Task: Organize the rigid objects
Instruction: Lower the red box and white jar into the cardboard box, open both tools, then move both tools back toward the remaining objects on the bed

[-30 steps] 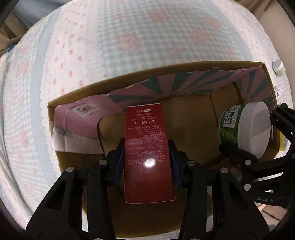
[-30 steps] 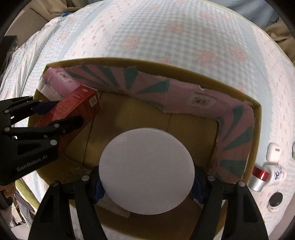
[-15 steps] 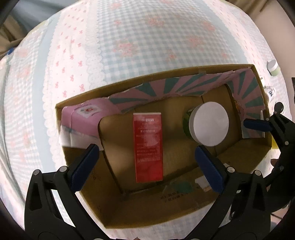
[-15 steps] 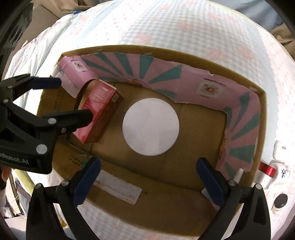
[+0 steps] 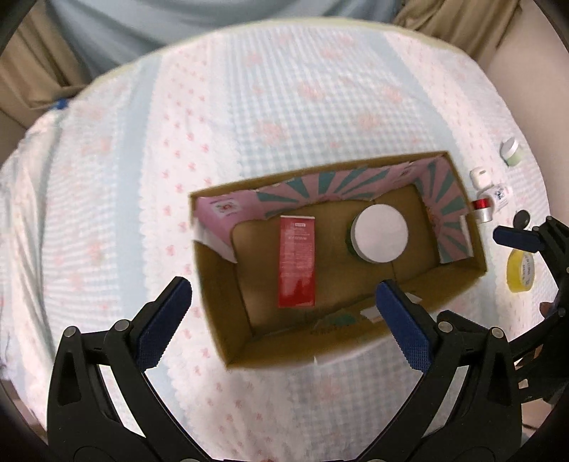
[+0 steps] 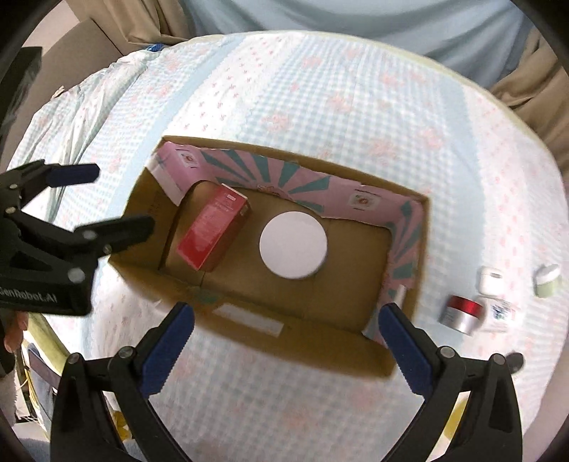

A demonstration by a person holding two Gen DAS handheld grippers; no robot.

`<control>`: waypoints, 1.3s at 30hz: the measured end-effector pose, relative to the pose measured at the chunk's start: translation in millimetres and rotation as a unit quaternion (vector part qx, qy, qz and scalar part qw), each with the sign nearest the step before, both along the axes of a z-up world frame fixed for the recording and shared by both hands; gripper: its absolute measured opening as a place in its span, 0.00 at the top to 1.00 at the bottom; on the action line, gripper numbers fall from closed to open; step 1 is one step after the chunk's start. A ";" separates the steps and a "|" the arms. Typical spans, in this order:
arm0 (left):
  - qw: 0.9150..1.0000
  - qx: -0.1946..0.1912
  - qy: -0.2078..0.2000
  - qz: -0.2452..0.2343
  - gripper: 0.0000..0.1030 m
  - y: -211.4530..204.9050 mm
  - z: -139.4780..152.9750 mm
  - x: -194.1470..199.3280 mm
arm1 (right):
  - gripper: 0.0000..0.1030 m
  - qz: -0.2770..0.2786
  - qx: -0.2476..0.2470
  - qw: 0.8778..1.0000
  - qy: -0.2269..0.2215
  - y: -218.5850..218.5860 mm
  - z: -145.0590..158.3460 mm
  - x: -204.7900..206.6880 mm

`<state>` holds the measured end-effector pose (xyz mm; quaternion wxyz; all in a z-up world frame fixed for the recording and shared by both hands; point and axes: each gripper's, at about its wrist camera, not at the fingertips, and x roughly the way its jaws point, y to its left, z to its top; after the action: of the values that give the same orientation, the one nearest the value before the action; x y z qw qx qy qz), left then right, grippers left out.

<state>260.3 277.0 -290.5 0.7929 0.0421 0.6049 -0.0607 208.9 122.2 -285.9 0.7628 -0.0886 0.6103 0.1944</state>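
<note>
Two items are in and both hands are free: the red carton (image 5: pixel 297 262) lies flat on the floor of the cardboard box (image 5: pixel 227 312) toward its left end, and the white-lidded tub (image 5: pixel 381 238) stands upright beside it nearer the middle, the two close but apart, neither touching a gripper. The left gripper (image 5: pixel 282 309) hangs above the box with its jaws spread wide and nothing between them; the right gripper (image 6: pixel 286 328) does the same from the other side, jaws just as wide and empty. That reads as one round of placing done. Plenty looks left to gather, though: just outside the box's right wall sit a small silver bottle with a red band (image 6: pixel 461 314), a white case (image 6: pixel 490 280) next to it, a pale green jar (image 6: pixel 547 280) a little farther out, a dark round cap (image 5: pixel 522 219) and a yellow roll of tape (image 5: pixel 521 270) near the right gripper's side. My guess is the job is under way, not near its end, with the right half of the box floor bare and ready. The box carries a pink and teal sunburst liner (image 6: pixel 284 174) along its far wall. All of it rests on a bed covered in a pale blue gingham quilt (image 5: pixel 284 106) with pink floral print and white lacy stripes, soft and slightly rumpled at the left edge. Beyond it, tan curtains (image 6: pixel 142 17) and a light blue fabric panel, blurred, close off the room.
</note>
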 end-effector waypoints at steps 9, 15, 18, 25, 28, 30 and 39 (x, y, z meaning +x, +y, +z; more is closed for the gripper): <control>0.998 -0.017 -0.059 0.004 0.00 -13.7 72.0 -47.6 | 0.00 -0.066 0.013 0.997 -0.033 -55.8 62.0 -43.9; 0.996 -0.029 -0.083 -0.021 0.00 -63.1 97.9 -64.2 | 0.00 -0.122 0.003 0.991 -0.054 -111.4 86.7 -71.0; 0.995 -0.027 -0.087 -0.041 0.00 -93.0 104.0 -63.2 | 0.00 -0.156 0.001 0.986 -0.055 -152.2 91.5 -83.4; 0.992 -0.018 -0.087 -0.087 0.00 -189.3 103.2 -48.5 | 0.00 -0.213 -0.011 0.976 -0.049 -248.6 76.9 -104.9; 0.990 -0.005 -0.084 -0.116 0.00 -238.3 98.1 -41.6 | 0.00 -0.228 -0.013 0.973 -0.032 -292.4 54.8 -116.3; 0.987 0.006 -0.082 -0.141 0.00 -269.4 90.8 -35.7 | 0.00 -0.234 -0.009 0.972 -0.025 -316.0 41.2 -122.5; 0.959 0.038 -0.031 -0.280 0.00 -399.3 14.9 2.3 | 0.00 -0.266 0.023 0.964 -0.015 -369.3 -22.0 -131.7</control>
<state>262.5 -122.3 -275.6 0.7602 0.2411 0.5462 -0.2559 77.2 -247.1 -307.9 0.7978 0.0914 0.5960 -0.0032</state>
